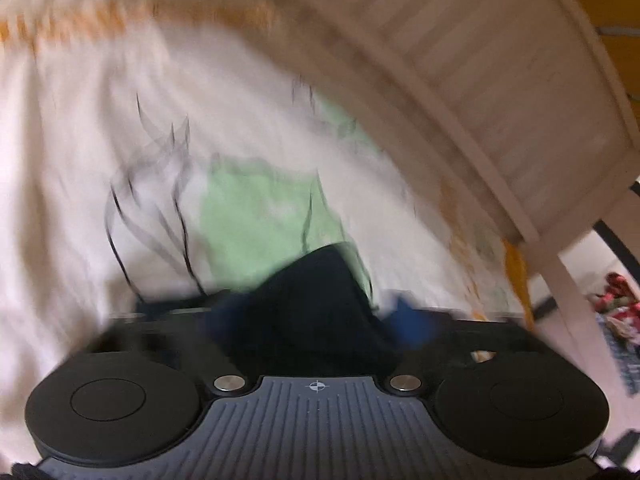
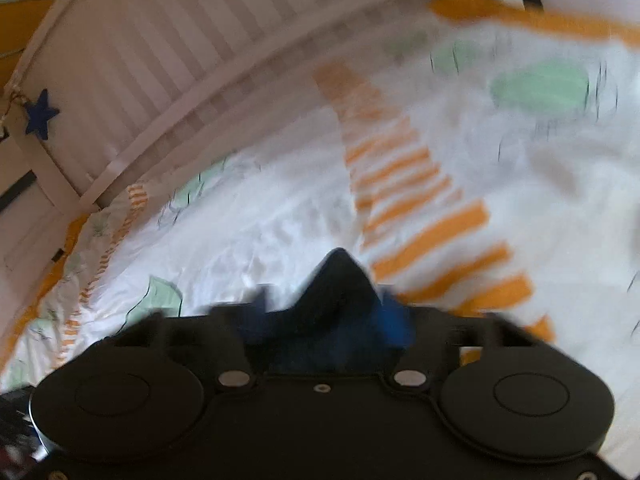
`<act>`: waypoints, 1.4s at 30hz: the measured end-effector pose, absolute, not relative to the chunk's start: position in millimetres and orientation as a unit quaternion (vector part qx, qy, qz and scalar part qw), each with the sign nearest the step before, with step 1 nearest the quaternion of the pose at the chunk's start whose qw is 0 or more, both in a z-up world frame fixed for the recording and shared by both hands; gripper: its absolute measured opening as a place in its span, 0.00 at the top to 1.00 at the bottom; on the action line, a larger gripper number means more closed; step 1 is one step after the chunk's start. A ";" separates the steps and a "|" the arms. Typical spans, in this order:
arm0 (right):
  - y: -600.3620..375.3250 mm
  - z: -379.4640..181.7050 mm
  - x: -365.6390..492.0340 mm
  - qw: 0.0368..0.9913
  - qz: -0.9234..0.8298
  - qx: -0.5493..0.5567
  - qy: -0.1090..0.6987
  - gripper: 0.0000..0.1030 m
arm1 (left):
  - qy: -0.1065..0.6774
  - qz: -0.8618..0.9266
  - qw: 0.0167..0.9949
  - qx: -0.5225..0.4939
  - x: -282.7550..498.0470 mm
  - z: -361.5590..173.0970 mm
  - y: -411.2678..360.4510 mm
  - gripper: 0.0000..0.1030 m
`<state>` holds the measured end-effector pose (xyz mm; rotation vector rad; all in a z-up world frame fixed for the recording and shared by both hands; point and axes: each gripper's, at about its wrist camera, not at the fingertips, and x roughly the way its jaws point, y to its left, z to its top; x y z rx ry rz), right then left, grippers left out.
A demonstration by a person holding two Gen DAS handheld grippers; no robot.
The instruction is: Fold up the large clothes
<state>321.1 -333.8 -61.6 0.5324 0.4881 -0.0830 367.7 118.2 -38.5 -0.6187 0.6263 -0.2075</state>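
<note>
A dark navy garment [image 1: 320, 280] rises in a peak between the blue fingers [image 1: 412, 320] of my left gripper [image 1: 320, 316]. Those fingers stand wide apart, blurred, and do not seem to press the cloth. In the right wrist view the same dark navy garment [image 2: 340, 276] pokes up between the blue fingers [image 2: 396, 320] of my right gripper [image 2: 328, 312], which also stand apart. Both grippers hover low over a bed sheet [image 1: 100, 120], white with green patches and orange stripes [image 2: 432, 232]. Most of the garment is hidden under the gripper bodies.
A white slatted bed frame [image 1: 500, 80] borders the sheet at upper right in the left view, and the same bed frame [image 2: 140, 60] at upper left in the right view. A blue star [image 2: 41, 112] hangs on it. Colourful cloth [image 1: 616, 300] lies on the floor beyond.
</note>
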 end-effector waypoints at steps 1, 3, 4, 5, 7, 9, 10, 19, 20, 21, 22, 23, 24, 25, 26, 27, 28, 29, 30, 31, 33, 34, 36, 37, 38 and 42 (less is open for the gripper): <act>-333.0 -55.4 317.3 0.940 -0.042 0.250 0.231 0.24 | 0.284 -0.091 0.911 -0.284 360.4 -28.1 119.6 0.00; -328.6 -43.9 310.8 0.947 -0.037 0.231 0.220 0.24 | 0.276 -0.087 0.922 -0.259 352.6 -13.9 117.1 0.00; -323.3 -37.7 307.1 0.952 -0.031 0.217 0.214 0.24 | 0.280 -0.086 0.926 -0.239 348.9 -7.3 111.9 0.00; -316.0 -32.2 303.6 0.956 -0.024 0.200 0.211 0.24 | 0.285 -0.087 0.928 -0.222 346.7 -3.3 105.7 0.00; -297.8 -25.6 300.1 0.963 -0.010 0.164 0.212 0.24 | 0.295 -0.098 0.933 -0.183 342.6 1.1 89.1 0.00; -278.0 -24.3 298.4 0.967 0.007 0.132 0.217 0.24 | 0.307 -0.108 0.935 -0.140 340.0 -1.4 66.7 0.00; -267.0 -25.4 298.5 0.968 0.015 0.114 0.222 0.24 | 0.314 -0.112 0.935 -0.121 340.0 -6.3 55.2 0.00; -214.6 -82.0 325.4 0.948 0.005 0.010 0.317 0.24 | 0.380 -0.093 0.920 -0.002 344.7 -77.2 23.5 0.00; -213.7 -91.0 328.5 0.946 0.002 0.002 0.326 0.24 | 0.375 -0.095 0.922 0.009 342.4 -79.5 22.5 0.00; -214.4 -97.2 327.6 0.946 0.001 0.002 0.325 0.22 | 0.371 -0.096 0.924 0.014 340.6 -81.5 22.1 0.00; -216.0 -101.0 326.5 0.947 0.000 0.006 0.322 0.22 | 0.370 -0.097 0.924 0.013 339.9 -83.0 22.2 0.00; -216.5 -104.0 325.8 0.948 -0.002 0.009 0.318 0.20 | 0.370 -0.097 0.924 0.008 339.7 -85.0 23.4 0.00; -216.3 -107.3 325.5 0.949 -0.003 0.010 0.315 0.18 | 0.369 -0.098 0.924 0.003 339.0 -86.8 24.2 0.00; -215.3 -110.3 324.7 0.950 -0.004 0.008 0.311 0.18 | 0.363 -0.099 0.926 0.000 337.2 -89.7 25.7 0.00; -214.3 -111.9 323.2 0.952 -0.005 0.007 0.305 0.17 | 0.357 -0.098 0.929 0.001 334.9 -91.9 24.6 0.00; -213.3 -114.3 320.9 0.955 -0.007 0.005 0.298 0.17 | 0.348 -0.096 0.933 0.002 331.7 -94.0 23.6 0.00; -212.5 -115.7 319.0 0.957 -0.010 0.001 0.291 0.17 | 0.339 -0.093 0.936 0.004 328.5 -95.1 20.8 0.00; -210.4 -116.1 317.1 0.958 -0.013 -0.002 0.286 0.17 | 0.331 -0.090 0.939 0.006 325.7 -96.7 19.5 0.00; -209.6 -115.9 316.2 0.959 -0.014 -0.004 0.283 0.17 | 0.325 -0.087 0.942 0.007 324.2 -97.6 17.8 0.00; -209.4 -116.1 315.7 0.960 -0.014 -0.003 0.281 0.17 | 0.319 -0.085 0.944 0.006 323.1 -98.6 16.7 0.00; -211.2 -116.9 315.5 0.960 -0.012 0.004 0.278 0.17 | 0.314 -0.084 0.946 0.003 322.3 -99.4 17.0 0.00; -212.5 -117.6 316.4 0.961 -0.011 0.006 0.276 0.17 | 0.313 -0.083 0.946 0.002 322.5 -99.1 16.7 0.00; -213.3 -118.5 317.2 0.962 -0.010 0.008 0.273 0.17 | 0.314 -0.083 0.946 0.003 324.1 -98.9 16.5 0.00; -213.3 -118.9 317.4 0.962 -0.010 0.008 0.273 0.16 | 0.314 -0.083 0.946 0.003 324.0 -98.4 16.3 0.00; -213.4 -118.9 317.8 0.962 -0.010 0.008 0.273 0.16 | 0.315 -0.083 0.946 0.003 324.2 -97.6 15.9 0.00; -212.5 -117.2 317.0 0.962 -0.013 0.007 0.273 0.15 | 0.332 -0.084 0.940 -0.003 323.3 -93.2 20.0 0.00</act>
